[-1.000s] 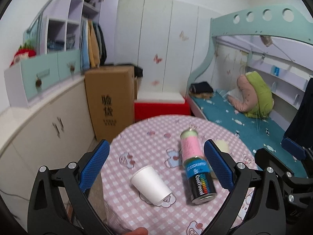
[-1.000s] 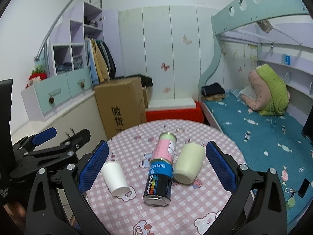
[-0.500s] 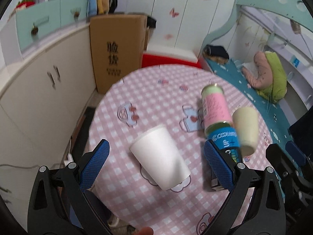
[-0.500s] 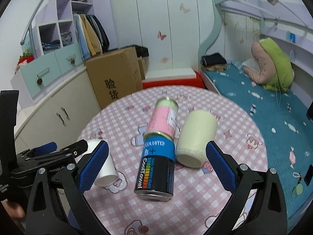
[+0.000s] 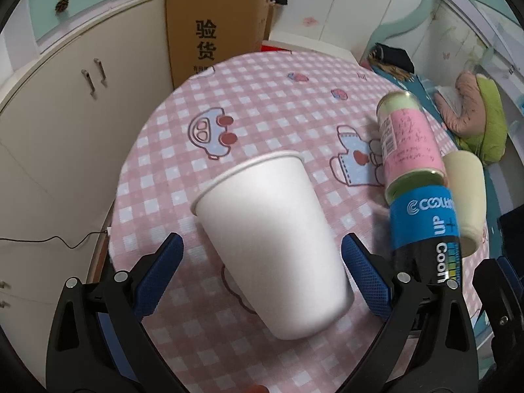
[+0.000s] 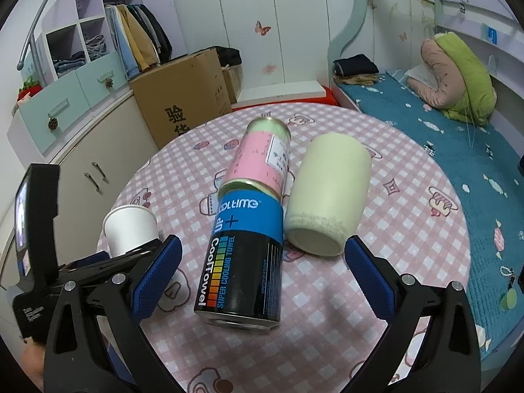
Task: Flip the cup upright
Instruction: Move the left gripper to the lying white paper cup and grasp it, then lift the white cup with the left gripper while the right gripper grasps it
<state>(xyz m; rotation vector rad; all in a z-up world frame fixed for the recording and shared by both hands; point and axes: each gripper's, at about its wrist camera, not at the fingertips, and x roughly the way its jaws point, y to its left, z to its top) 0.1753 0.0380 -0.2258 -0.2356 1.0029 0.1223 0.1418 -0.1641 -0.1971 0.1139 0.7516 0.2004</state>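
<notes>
Kid's bedroom: round table (image 6: 409, 177) with a pink checked cloth, bunk bed (image 6: 442, 137) behind, cardboard box (image 5: 216, 23) by the cabinets. White paper cup (image 5: 271, 239) sits mouth-down near the table's left edge, between the spread fingers of the left gripper (image 5: 262, 275), not touched. Right gripper (image 6: 262, 271) also gapes wide, holding nothing. Cup's rim is hidden underneath.

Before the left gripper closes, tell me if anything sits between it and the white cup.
Nothing visible does. The white paper cup sits upside down between the open left gripper fingers. The black-and-blue can lies outside the right-side finger.
</notes>
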